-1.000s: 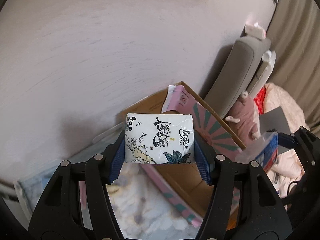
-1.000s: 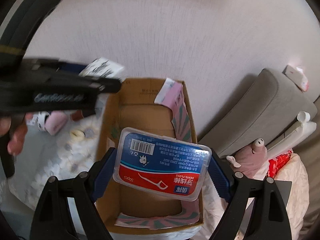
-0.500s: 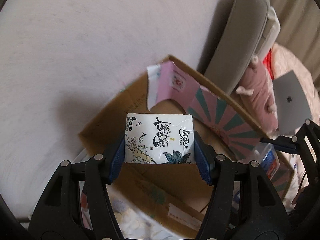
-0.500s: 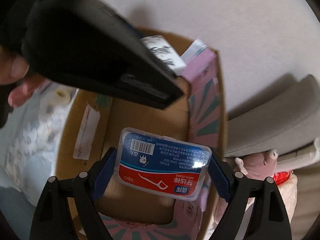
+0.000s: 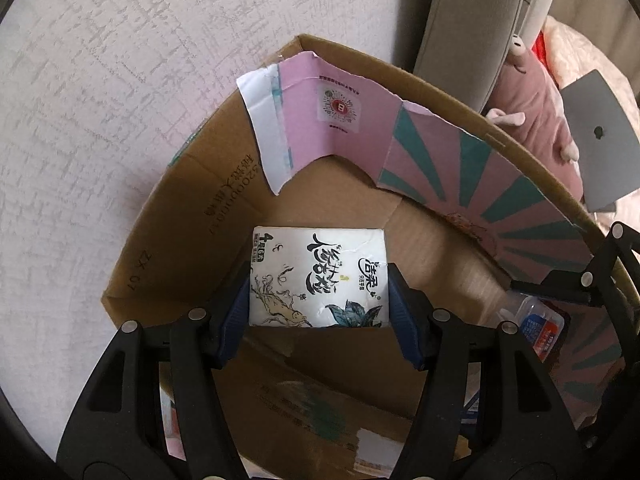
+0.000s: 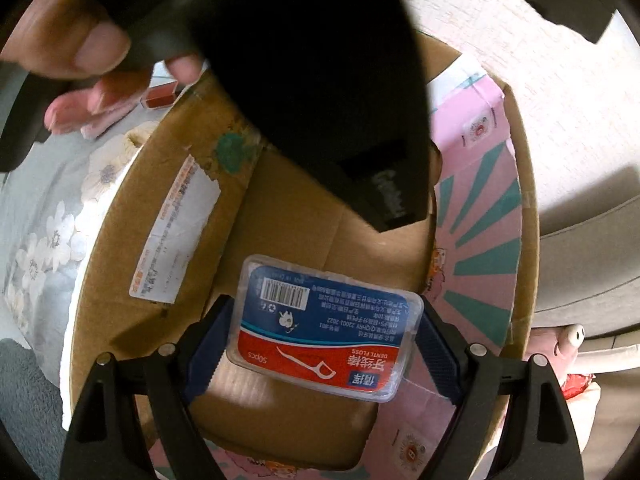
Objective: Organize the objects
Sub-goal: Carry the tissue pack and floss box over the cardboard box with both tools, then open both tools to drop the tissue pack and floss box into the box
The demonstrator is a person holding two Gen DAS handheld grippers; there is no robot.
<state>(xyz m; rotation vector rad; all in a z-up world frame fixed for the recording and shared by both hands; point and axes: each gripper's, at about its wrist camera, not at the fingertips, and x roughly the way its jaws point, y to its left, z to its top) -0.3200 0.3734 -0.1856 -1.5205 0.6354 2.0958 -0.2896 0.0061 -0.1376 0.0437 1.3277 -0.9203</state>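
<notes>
left hand-held gripper [image 5: 319, 280] clamps tissue pack [image 5: 319, 277] | right hand-held gripper [image 6: 322, 330] clamps floss box [image 6: 324, 326] | both above cardboard box [image 5: 180, 216]

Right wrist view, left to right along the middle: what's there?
Floral cloth → shipping label on the cardboard box wall → dental floss box in the right gripper → pink striped liner → grey cushion.
</notes>
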